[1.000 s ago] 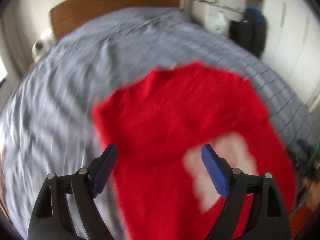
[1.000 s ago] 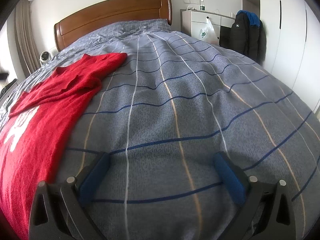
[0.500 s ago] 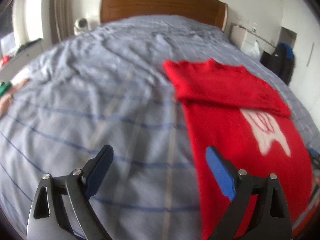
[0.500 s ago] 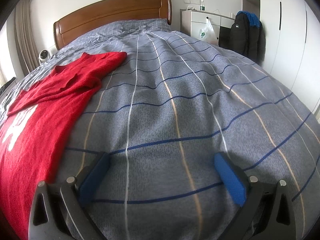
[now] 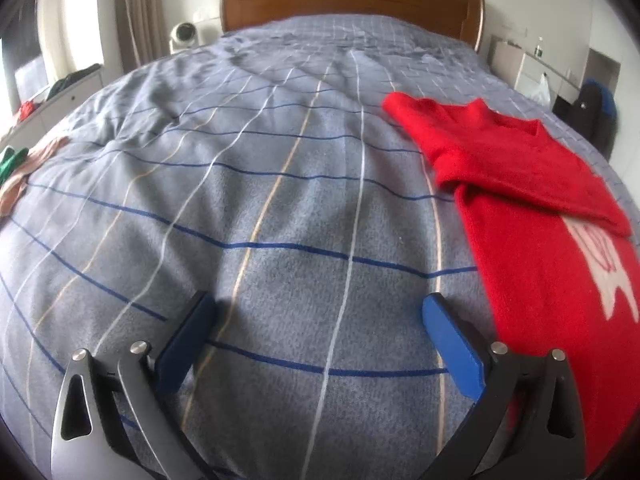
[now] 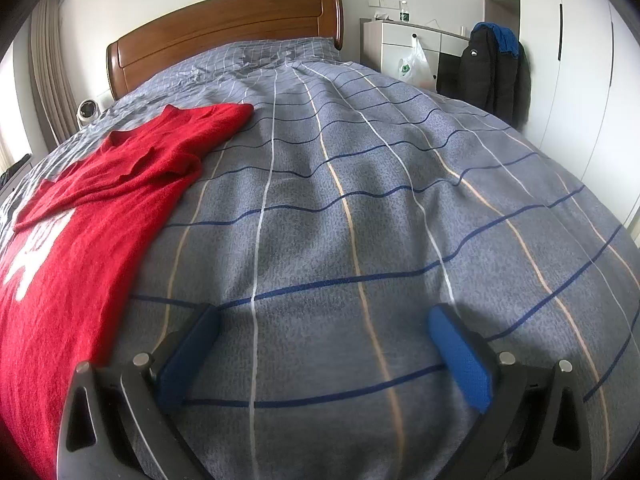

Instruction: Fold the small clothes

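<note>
Grey striped bedcover (image 5: pixel 280 208) fills both your views. Your left gripper (image 5: pixel 318 340) and right gripper (image 6: pixel 320 344) hover over bare cover, jaws spread wide, holding nothing. The red sweater (image 5: pixel 540 240) lies between them, sleeves folded across. Beyond stands the wooden headboard (image 6: pixel 224 36).

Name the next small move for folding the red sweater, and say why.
Probably swing the left claw right to the sweater hem. Both claws are open and empty over bare duvet, the right claw too; the sleeves already lie folded across the chest, leaving the body unfolded.
</note>
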The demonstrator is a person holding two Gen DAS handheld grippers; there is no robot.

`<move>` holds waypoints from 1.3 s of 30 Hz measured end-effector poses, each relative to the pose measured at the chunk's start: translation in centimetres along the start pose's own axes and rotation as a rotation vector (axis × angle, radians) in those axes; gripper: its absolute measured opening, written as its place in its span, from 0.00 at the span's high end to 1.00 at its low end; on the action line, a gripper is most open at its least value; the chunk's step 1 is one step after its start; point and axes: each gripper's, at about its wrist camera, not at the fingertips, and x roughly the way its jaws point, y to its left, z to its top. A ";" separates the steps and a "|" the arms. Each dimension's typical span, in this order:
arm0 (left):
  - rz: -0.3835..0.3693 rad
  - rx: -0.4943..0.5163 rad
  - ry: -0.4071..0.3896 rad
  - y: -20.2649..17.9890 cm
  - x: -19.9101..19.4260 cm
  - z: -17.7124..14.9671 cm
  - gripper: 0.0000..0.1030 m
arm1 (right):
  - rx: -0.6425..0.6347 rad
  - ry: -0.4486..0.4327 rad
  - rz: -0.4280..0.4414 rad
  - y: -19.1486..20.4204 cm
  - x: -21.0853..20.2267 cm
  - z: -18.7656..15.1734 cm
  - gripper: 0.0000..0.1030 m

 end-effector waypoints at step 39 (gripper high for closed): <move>0.011 0.011 -0.011 0.2 0.1 0.2 0.00 | 0.009 -0.013 -0.005 -0.1 -0.2 -0.3 0.01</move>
